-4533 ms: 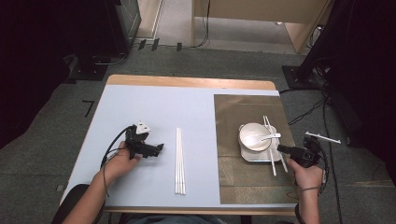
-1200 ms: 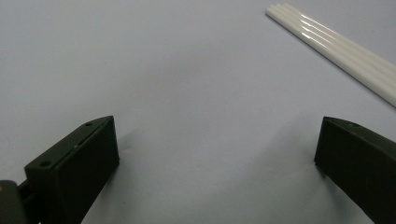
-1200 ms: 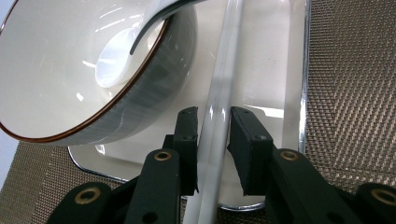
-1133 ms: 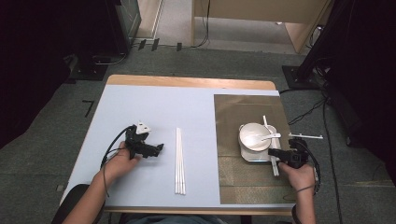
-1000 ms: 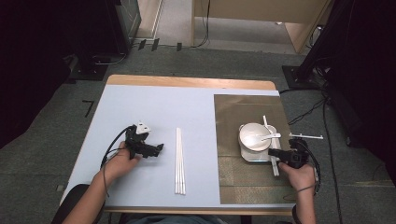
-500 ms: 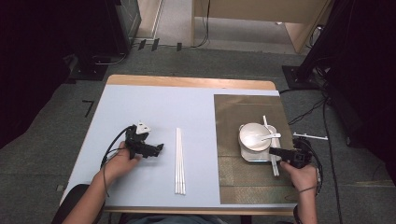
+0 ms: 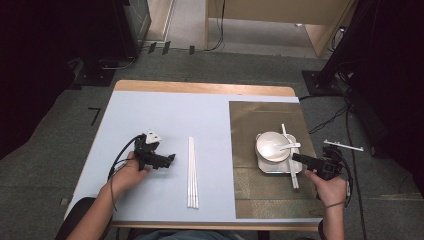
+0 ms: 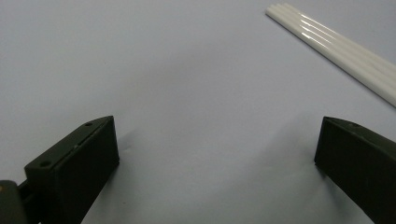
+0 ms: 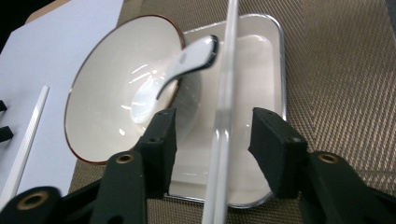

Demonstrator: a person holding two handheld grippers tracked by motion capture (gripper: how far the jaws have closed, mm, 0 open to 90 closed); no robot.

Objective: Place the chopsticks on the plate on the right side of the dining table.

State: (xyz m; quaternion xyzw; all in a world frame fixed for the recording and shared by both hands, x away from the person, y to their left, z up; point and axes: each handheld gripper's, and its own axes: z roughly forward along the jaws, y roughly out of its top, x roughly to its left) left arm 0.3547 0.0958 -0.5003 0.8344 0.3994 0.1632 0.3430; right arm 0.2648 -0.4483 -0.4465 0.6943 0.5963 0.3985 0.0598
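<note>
I saw pale blue table (image 7: 165,115), brown mat (image 7: 265,195) at 3 o'clock. Right gripper (image 9: 212,133) jaws just opening, chopsticks (image 9: 223,126) loose between, across tray (image 9: 266,60). Left gripper (image 8: 215,154) wide, empty.

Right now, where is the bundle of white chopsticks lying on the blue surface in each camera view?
High view: the white chopsticks lie centre, slightly low, running up and down the picture.
Left gripper view: top right corner, slanting down to the right edge.
Right gripper view: far left edge, a thin slanted strip.
Shared landmark: the blue table cover beneath them.
</note>
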